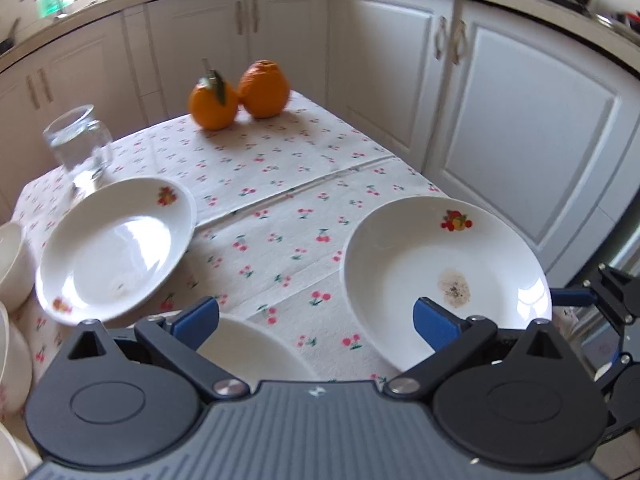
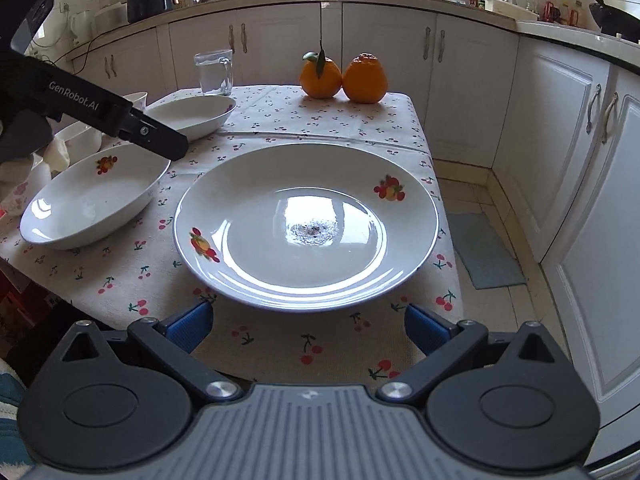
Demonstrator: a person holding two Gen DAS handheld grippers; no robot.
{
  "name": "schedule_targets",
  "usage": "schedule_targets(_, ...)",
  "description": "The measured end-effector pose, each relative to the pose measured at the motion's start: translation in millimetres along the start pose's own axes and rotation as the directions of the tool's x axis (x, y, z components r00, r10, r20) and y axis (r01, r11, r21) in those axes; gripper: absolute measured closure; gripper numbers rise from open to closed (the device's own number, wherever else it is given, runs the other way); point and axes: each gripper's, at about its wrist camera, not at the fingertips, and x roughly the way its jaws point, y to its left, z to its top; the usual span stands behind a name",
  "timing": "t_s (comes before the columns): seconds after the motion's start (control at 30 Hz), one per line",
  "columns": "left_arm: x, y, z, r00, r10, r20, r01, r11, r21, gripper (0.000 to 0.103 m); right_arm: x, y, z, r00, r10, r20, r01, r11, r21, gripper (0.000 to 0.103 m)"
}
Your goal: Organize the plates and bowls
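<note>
Right gripper point(image 2: 308, 326) fingers spread wide, empty; stained plate point(image 2: 306, 226) at 12 o'clock just past the tips, flat on table point(image 2: 280, 344). Left gripper point(image 1: 316, 320) also spread, empty; same plate at 2 o'clock, a second plate point(image 1: 114, 250) at 10. Cherry-print cloth, two oranges point(image 2: 344, 76) at far edge, white kitchen cabinets point(image 2: 560, 160) beyond.

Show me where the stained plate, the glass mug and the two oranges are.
Stained plate point(image 2: 306, 226): right wrist view, on the dirty spot at its centre.
Glass mug point(image 2: 214, 74): right wrist view, on its wall.
Oranges point(image 2: 343, 78): right wrist view, where the two touch.
</note>
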Motion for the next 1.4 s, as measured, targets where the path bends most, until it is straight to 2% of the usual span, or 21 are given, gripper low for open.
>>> schedule_targets(0.17,27,-9,19,0.995,-0.081,-0.062,0.085,0.994,0.073,0.001,7,-9,-3,0.999,0.047,0.004,-0.047,0.998,-0.046,0.0)
schedule_targets(0.37,55,-21,35,0.977,-0.15,-0.152,0.172,0.974,0.147,0.003,11,-18,-4,0.996,0.089,0.02,-0.087,0.993,-0.084,0.0)
schedule_targets(0.5,74,-27,42,0.963,-0.173,-0.208,0.213,0.958,0.191,0.012,11,-21,-5,0.994,0.105,0.039,-0.101,0.99,-0.097,0.0)
schedule_targets(0.57,83,-28,45,0.958,-0.175,-0.228,0.222,0.955,0.198,0.013,11,-21,-6,0.993,0.111,0.048,-0.106,0.989,-0.103,0.0)
schedule_targets(0.67,92,-26,48,0.946,-0.195,-0.261,0.251,0.947,0.202,0.022,12,-23,-5,0.992,0.116,0.05,-0.11,0.988,-0.109,0.0)
schedule_targets(0.73,97,-26,50,0.94,-0.201,-0.275,0.262,0.943,0.205,0.024,13,-24,-4,0.992,0.119,0.051,-0.113,0.987,-0.114,0.001)
schedule_targets(0.87,100,-25,55,0.932,-0.212,-0.294,0.28,0.936,0.212,0.026,12,-24,-2,0.99,0.13,0.051,-0.122,0.985,-0.125,0.009)
schedule_targets(1.1,104,-25,58,0.911,-0.253,-0.326,0.329,0.922,0.204,0.034,12,-23,-1,0.99,0.134,0.037,-0.128,0.982,-0.141,0.011)
schedule_targets(1.4,107,-23,61,0.909,-0.256,-0.329,0.333,0.921,0.203,0.034,16,-22,6,0.992,0.128,0.007,-0.126,0.98,-0.155,0.011)
